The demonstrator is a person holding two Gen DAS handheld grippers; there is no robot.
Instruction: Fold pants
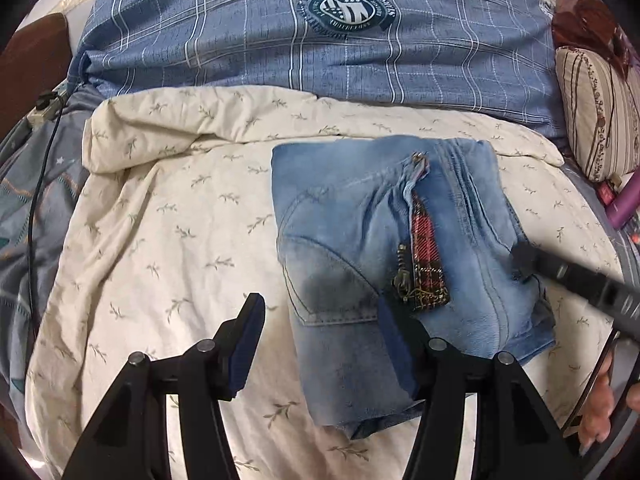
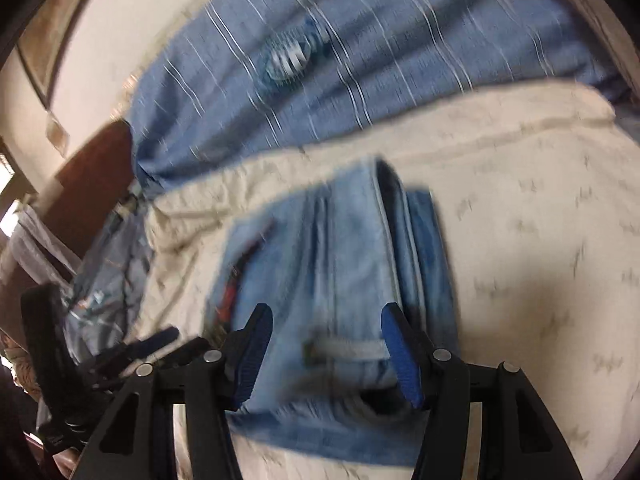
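Light-blue jeans (image 1: 352, 248) lie folded into a compact bundle on the cream quilt (image 1: 168, 216), with a red plaid strap and metal zipper charm (image 1: 426, 268) on top. My left gripper (image 1: 320, 320) is open and empty, hovering over the bundle's near left edge; its right finger is above the denim. My right gripper (image 2: 328, 344) is open and empty above the near end of the jeans (image 2: 340, 264); that view is motion-blurred. The right gripper's black finger (image 1: 572, 276) shows at the bundle's right side in the left wrist view.
A blue plaid duvet (image 1: 320, 40) is bunched behind the quilt. A striped pillow (image 1: 600, 112) and a purple bottle (image 1: 624, 204) lie at the right. A black cable (image 1: 40, 184) runs down the left side. A brown headboard (image 2: 92, 176) stands at the left.
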